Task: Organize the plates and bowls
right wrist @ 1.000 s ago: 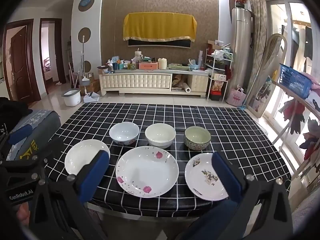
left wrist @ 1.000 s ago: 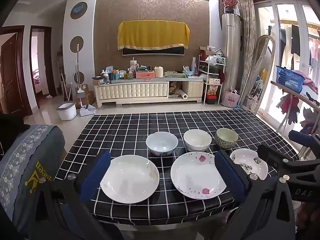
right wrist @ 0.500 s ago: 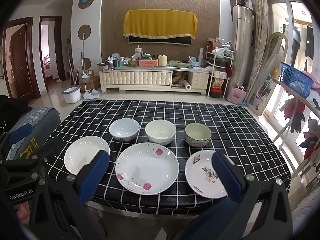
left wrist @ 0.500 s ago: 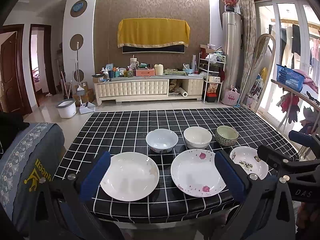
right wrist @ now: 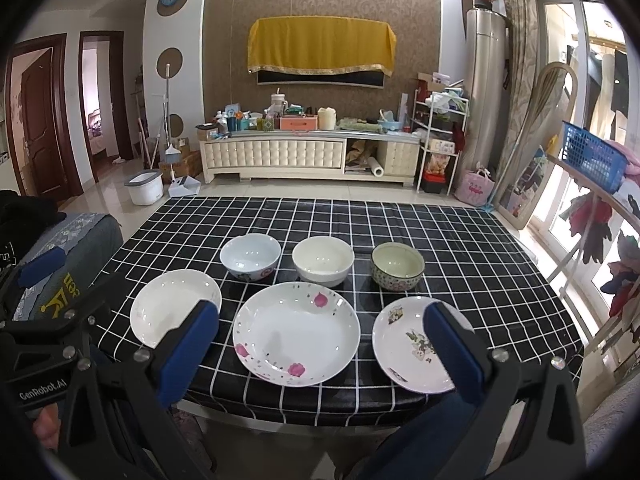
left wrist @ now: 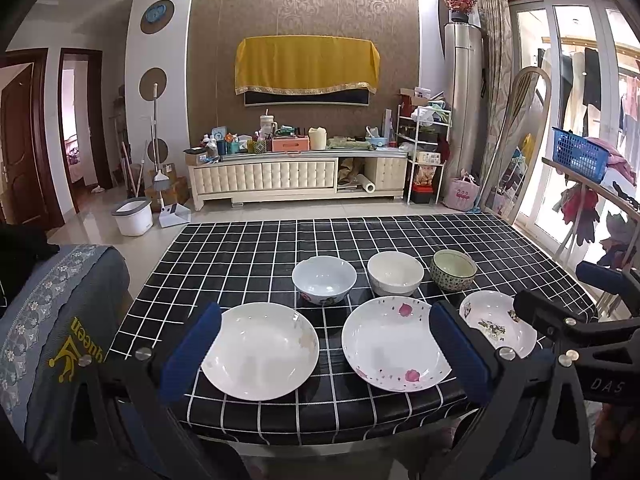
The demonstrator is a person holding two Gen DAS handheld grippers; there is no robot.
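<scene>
While my left gripper (left wrist: 320, 352) and right gripper (right wrist: 332, 352) stand wide and empty, I approach the lower-centre pink-flowered plate (right wrist: 296, 334) rim level.

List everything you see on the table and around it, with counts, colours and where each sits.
Plates: 3; plain white left, white with pink flowers centre, small white with a printed motif right; front row.
Bowls: 3; pale blue, cream, green patterned; back row.
Tablecloth: 1, black with white grid, over the table.
TV cabinet: 1, cream, far wall.
Basket: 1, blue, right.
Left gripper: open, blue pads, before the front plates.
Right gripper: open, blue pads, likewise.
</scene>
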